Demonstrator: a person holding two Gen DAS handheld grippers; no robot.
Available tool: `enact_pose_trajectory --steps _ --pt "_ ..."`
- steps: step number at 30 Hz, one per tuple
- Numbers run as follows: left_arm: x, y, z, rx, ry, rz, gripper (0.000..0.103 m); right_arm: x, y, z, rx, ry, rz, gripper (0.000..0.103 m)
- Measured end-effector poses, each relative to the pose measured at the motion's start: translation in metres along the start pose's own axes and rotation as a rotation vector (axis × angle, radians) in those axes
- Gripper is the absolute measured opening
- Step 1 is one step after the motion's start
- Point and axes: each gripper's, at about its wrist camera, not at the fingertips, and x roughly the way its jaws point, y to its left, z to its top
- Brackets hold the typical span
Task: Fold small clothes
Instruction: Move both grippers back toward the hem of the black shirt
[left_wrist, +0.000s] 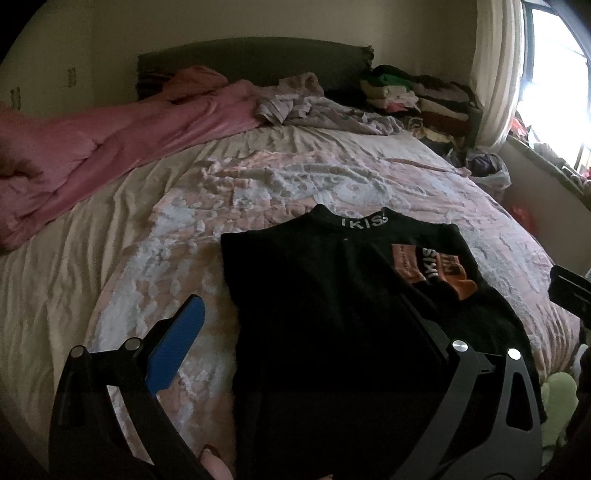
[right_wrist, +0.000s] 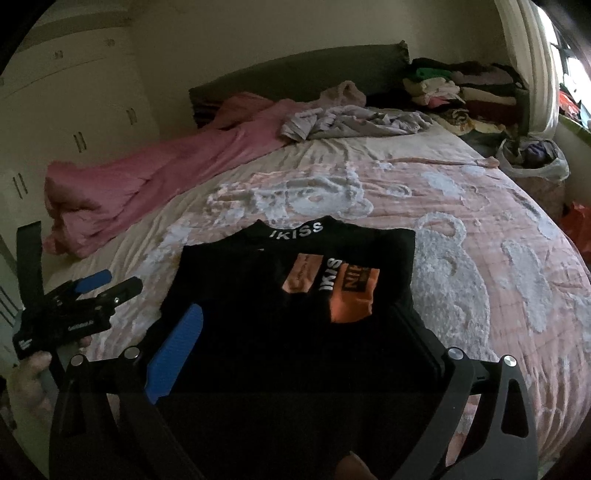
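Spanning the lower part of each wrist view, both tools stand with jaws wide apart and grasp nothing. The left gripper (left_wrist: 295, 317) hangs above the left edge of the black garment (left_wrist: 351, 295), and the right gripper (right_wrist: 299, 328) above its lower middle, likely so each can take an edge for the next fold. Lying flat at frame centre on the pink bedspread (left_wrist: 295, 177), collar toward the headboard, the garment shows its sides already turned in. Folded clothes (right_wrist: 461, 88) are stacked at upper right.
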Motion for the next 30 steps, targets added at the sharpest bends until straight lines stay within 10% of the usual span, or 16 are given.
enact_pose_trajectory --steps 30 --pt "-0.045 -0.001 -0.041 0.023 0.037 0.041 0.093 -0.052 -0.017 -0.044 -0.001 0.03 -0.059 0.098"
